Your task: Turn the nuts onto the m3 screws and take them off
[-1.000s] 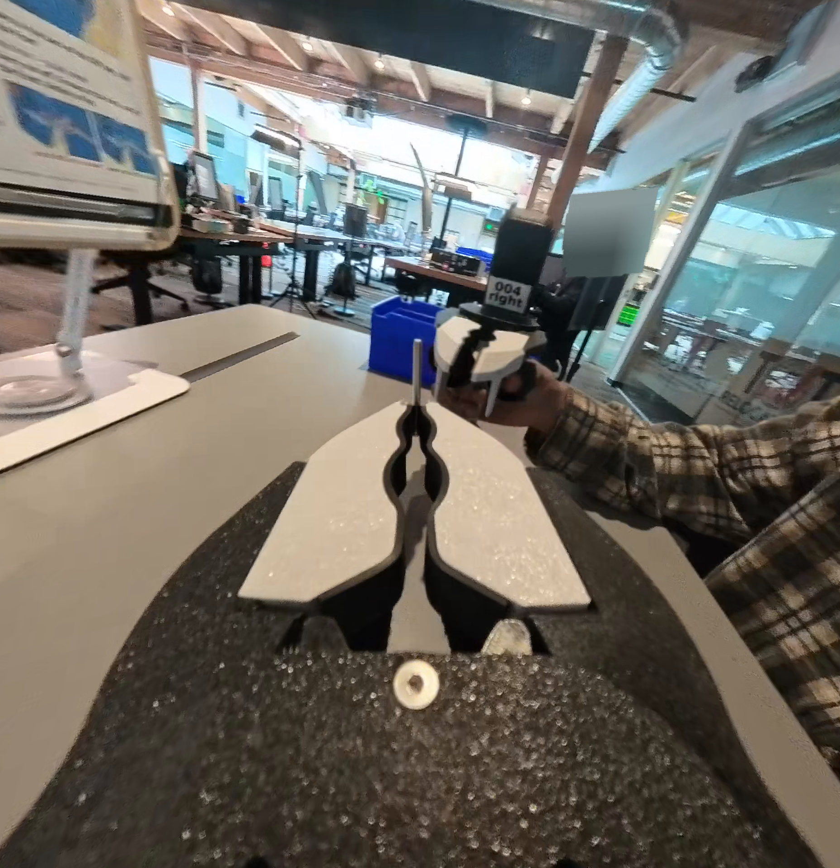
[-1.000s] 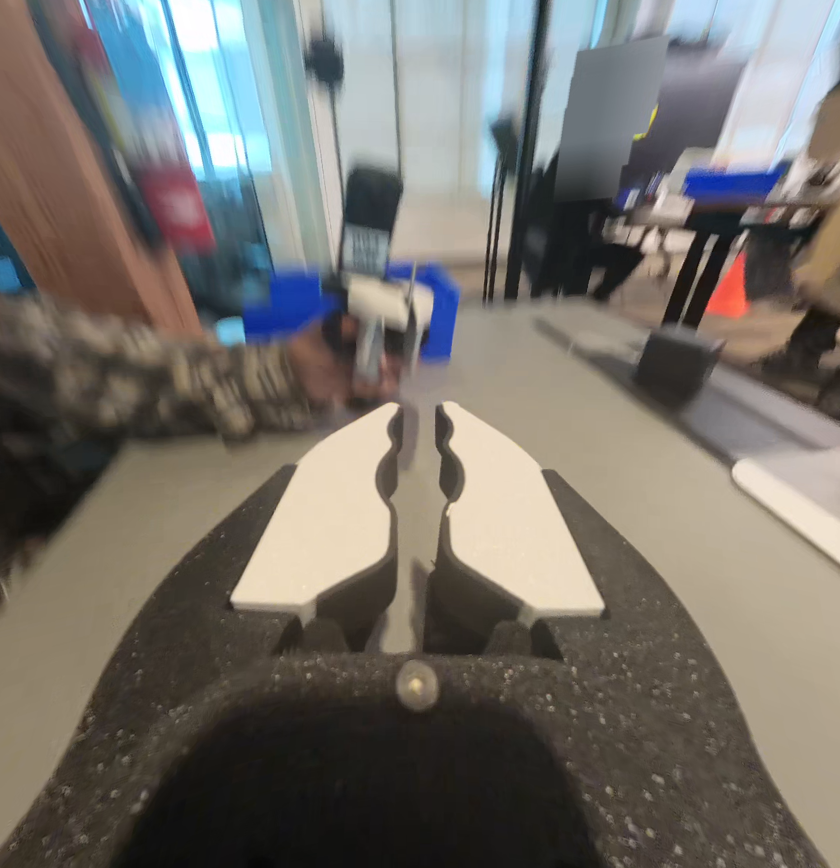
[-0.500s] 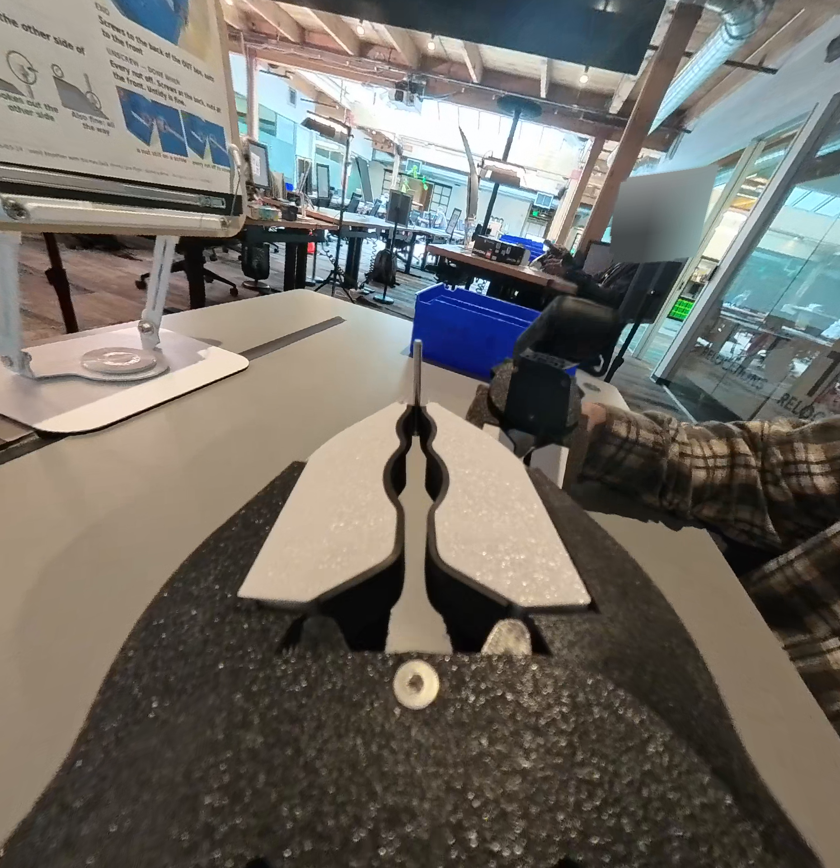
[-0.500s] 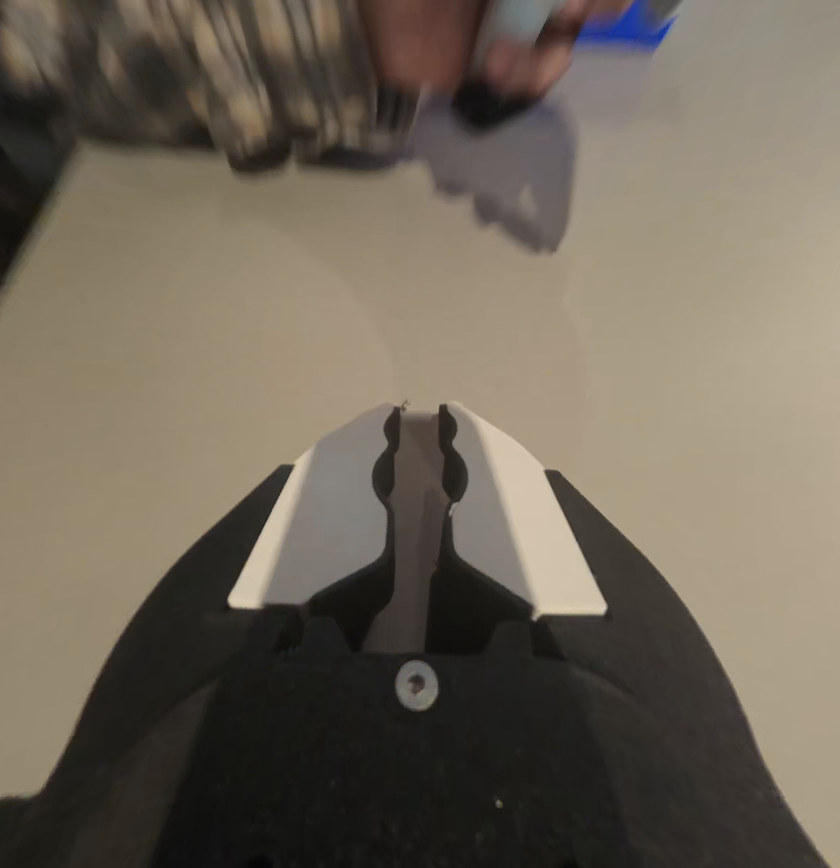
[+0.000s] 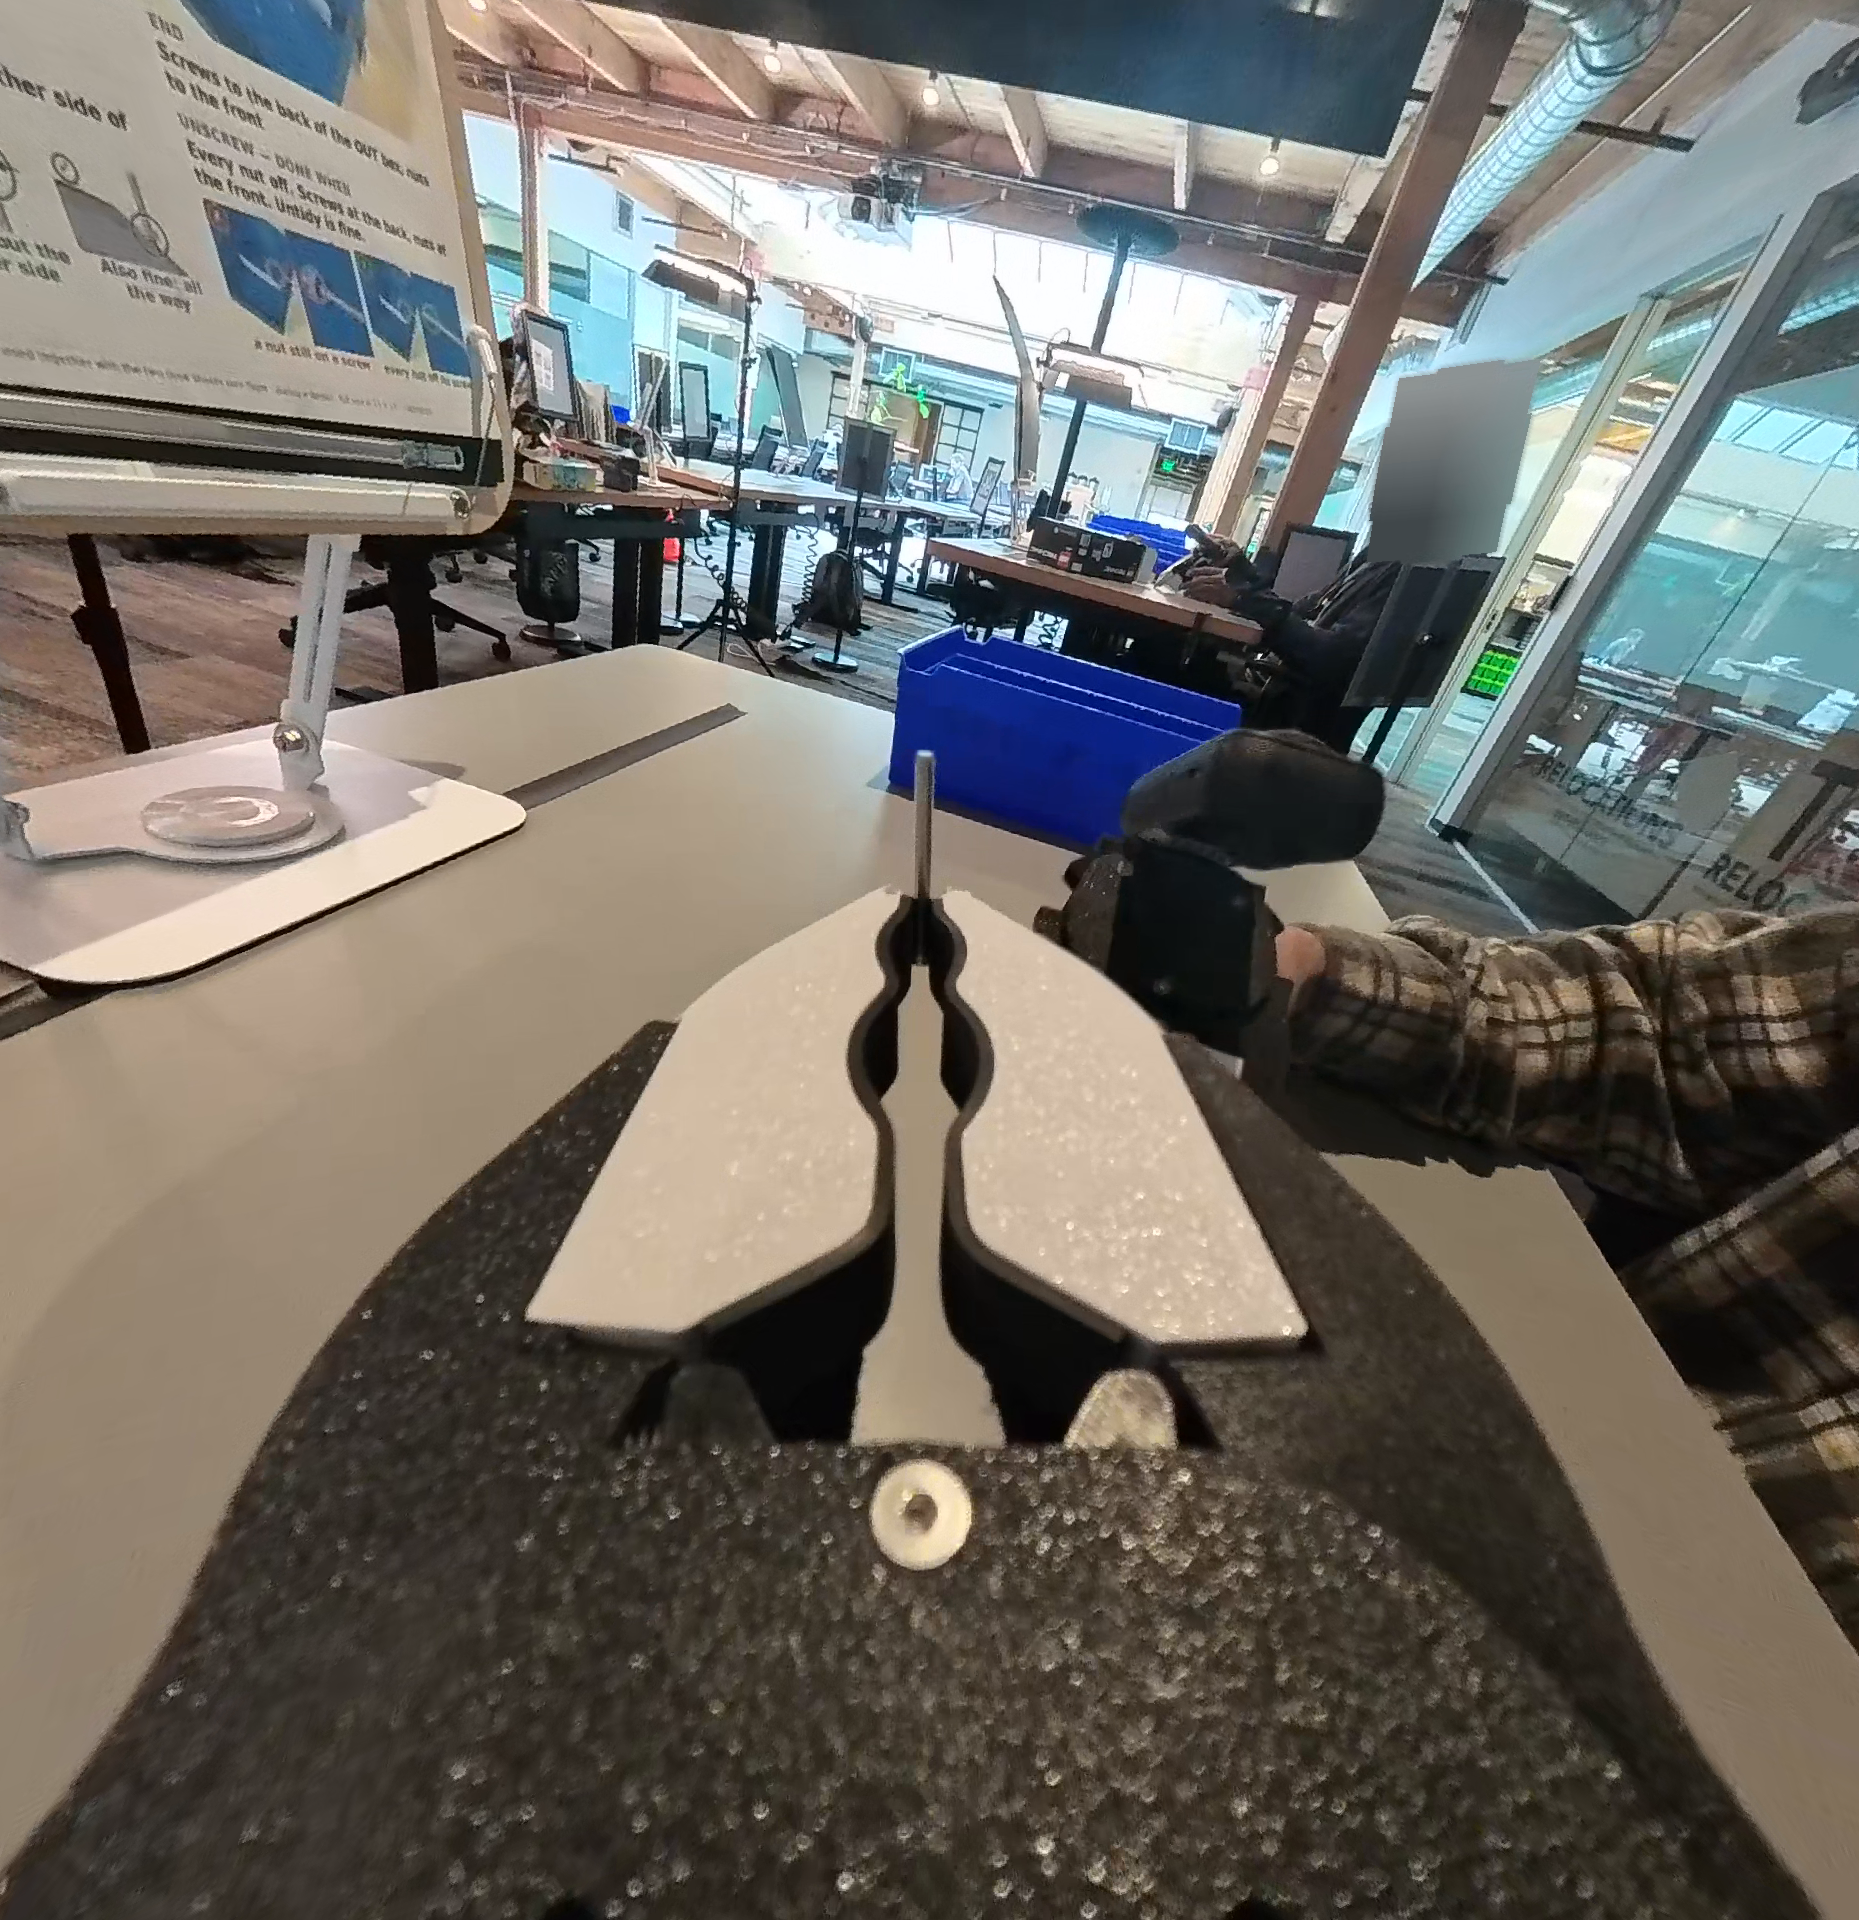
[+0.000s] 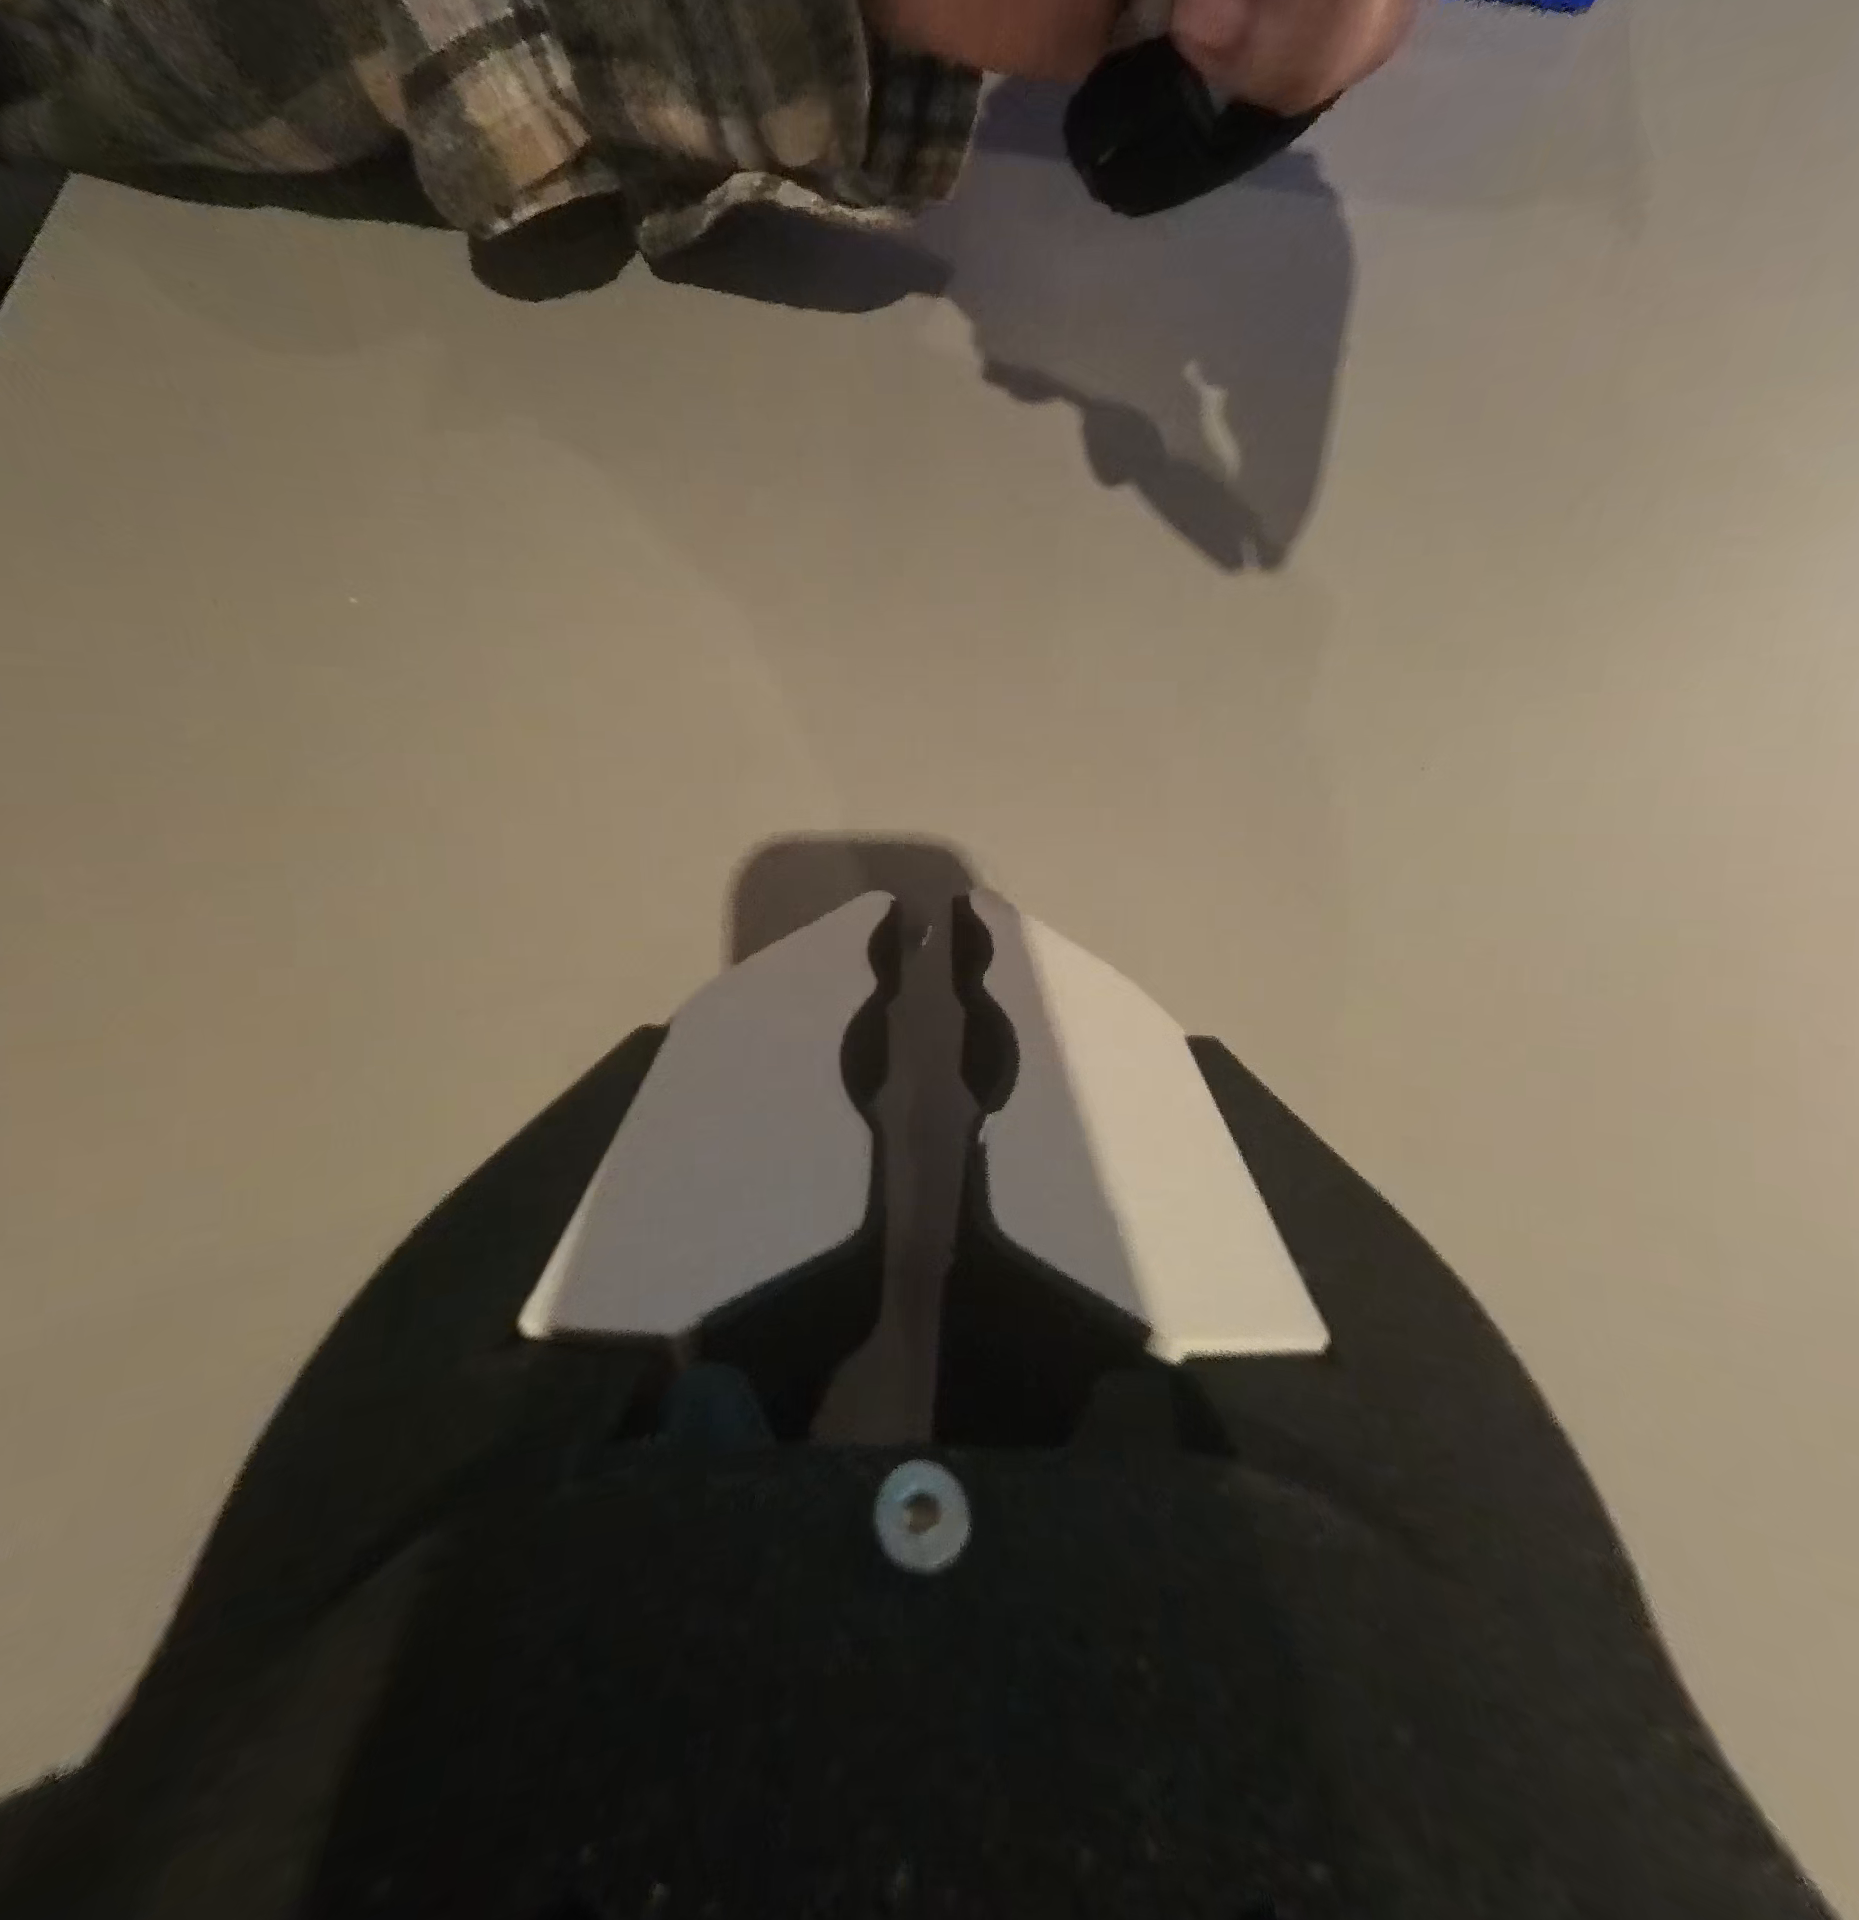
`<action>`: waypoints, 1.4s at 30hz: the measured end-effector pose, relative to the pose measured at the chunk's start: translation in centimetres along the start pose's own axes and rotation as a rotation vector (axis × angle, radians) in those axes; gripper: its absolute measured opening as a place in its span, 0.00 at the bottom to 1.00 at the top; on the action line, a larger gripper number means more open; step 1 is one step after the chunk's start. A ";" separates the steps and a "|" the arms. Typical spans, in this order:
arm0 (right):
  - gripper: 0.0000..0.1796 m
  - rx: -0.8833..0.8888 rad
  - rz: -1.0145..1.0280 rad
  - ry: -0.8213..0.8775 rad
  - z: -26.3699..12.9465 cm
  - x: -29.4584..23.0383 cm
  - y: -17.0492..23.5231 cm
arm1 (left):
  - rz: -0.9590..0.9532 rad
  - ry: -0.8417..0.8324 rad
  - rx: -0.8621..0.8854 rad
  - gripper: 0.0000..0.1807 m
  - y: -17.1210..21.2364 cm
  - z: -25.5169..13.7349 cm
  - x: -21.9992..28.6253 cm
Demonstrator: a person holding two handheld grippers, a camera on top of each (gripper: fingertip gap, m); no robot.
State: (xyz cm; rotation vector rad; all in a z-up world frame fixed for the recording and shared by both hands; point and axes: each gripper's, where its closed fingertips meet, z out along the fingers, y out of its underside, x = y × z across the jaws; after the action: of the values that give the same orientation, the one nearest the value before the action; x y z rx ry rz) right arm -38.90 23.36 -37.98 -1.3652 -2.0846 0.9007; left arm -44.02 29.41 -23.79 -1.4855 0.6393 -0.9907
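My left gripper (image 5: 923, 914) is shut on a thin metal M3 screw (image 5: 923, 831), which stands straight up from the fingertips above the grey table (image 5: 333, 1060). No nut shows on its bare shaft. My right gripper (image 6: 930, 914) points straight down, its tips just above the table (image 6: 385, 644). Its jaws stand a narrow gap apart, with a tiny bright nut (image 6: 923, 937) pinched between the tips in shadow. In the left wrist view the right gripper's black body (image 5: 1205, 914) shows to the right of the screw, with the plaid sleeve (image 5: 1590, 1029) behind it.
A blue bin (image 5: 1050, 727) stands at the table's far edge behind the screw. An instruction board on a white stand (image 5: 239, 831) is at the far left. In the right wrist view the hand holding the left gripper (image 6: 1195, 114) and its sleeve (image 6: 644, 135) are at the top. There is about 15 cm between the tips of the two grippers.
The right gripper has left the screw tip, tipped downward and dropped to the table. The left gripper has kept hold of the upright screw, drifting slightly.
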 end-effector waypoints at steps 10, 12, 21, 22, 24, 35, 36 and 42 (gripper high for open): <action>0.08 -0.073 0.024 0.048 0.6 1.1 1.0 | 0.001 0.004 -0.003 0.01 0.0 0.1 0.1; 0.07 -0.076 0.032 0.067 0.5 1.4 1.0 | -0.002 0.006 -0.003 0.01 0.0 0.0 0.1; 0.08 -0.001 0.043 0.109 -2.4 2.0 0.5 | 0.000 0.005 -0.001 0.01 0.0 -0.1 0.1; 0.07 0.014 0.041 0.109 -2.9 1.9 0.5 | 0.001 0.003 0.000 0.01 -0.1 -0.1 0.1; 0.07 0.034 0.037 0.086 -3.5 1.5 0.7 | 0.001 0.002 0.000 0.01 -0.1 -0.1 0.0; 0.06 -0.082 -0.010 -0.001 -0.8 0.1 1.9 | 0.007 0.002 -0.010 0.01 0.1 0.0 0.1; 0.06 -0.088 -0.013 -0.002 -0.7 0.1 1.9 | 0.009 0.002 -0.010 0.01 0.1 0.0 0.1; 0.04 -0.100 -0.013 -0.010 -0.6 0.0 2.1 | 0.009 0.006 -0.010 0.01 0.0 0.0 0.2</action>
State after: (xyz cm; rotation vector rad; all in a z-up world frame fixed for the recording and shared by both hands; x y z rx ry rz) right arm -37.25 24.14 -39.12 -1.3978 -2.1697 0.8100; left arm -43.94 29.23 -23.76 -1.4875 0.6561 -0.9867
